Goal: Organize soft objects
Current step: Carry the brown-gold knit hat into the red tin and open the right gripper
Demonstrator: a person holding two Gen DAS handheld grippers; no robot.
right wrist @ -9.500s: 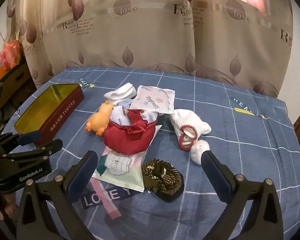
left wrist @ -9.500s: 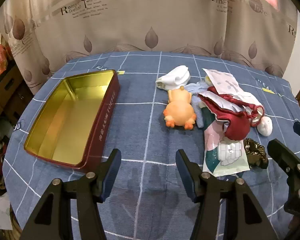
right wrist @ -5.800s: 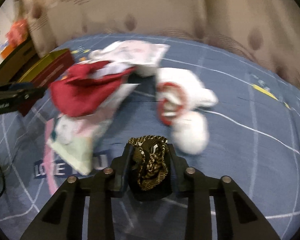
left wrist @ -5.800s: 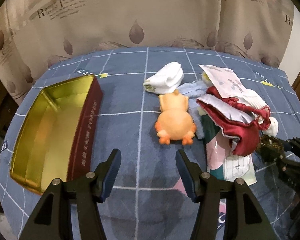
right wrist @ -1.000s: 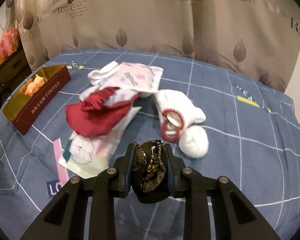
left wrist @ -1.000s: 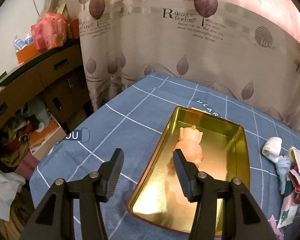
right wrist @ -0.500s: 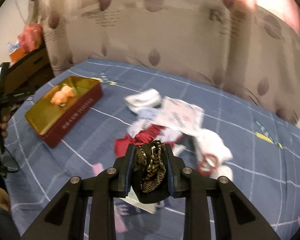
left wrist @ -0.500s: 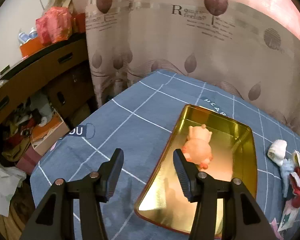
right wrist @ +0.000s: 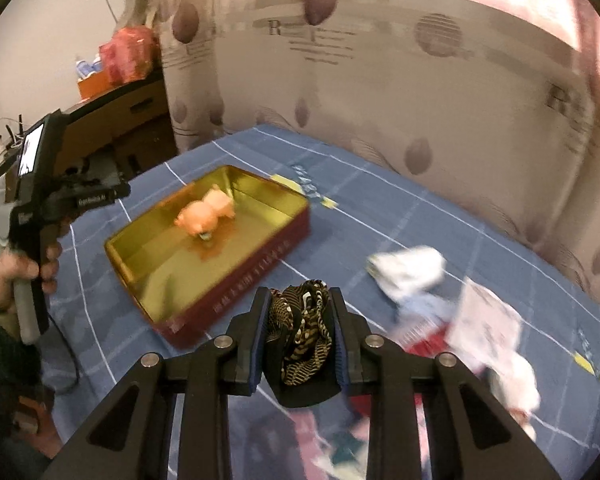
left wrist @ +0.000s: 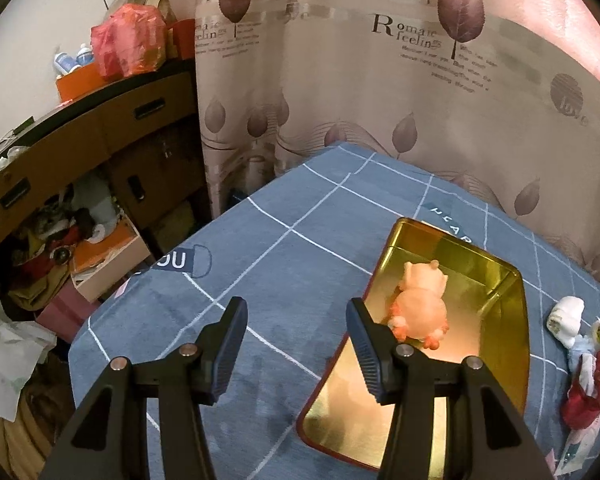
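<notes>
Right claw [right wrist: 299, 334] clamped on a leopard-print scrunchie [right wrist: 302, 332]; gold tin [right wrist: 268, 248] holding an orange pig toy [right wrist: 204, 216] lies ahead-left. Left claw [left wrist: 296, 340] gapes empty beside that tin. Curtain [left wrist: 380, 80] reads "Romantic feelings".

Orange toy [left wrist: 420, 308], gold-lined tin [left wrist: 516, 344]

Black grippers [right wrist: 300, 308], blue-edged jaws, seemingly silver screws.
</notes>
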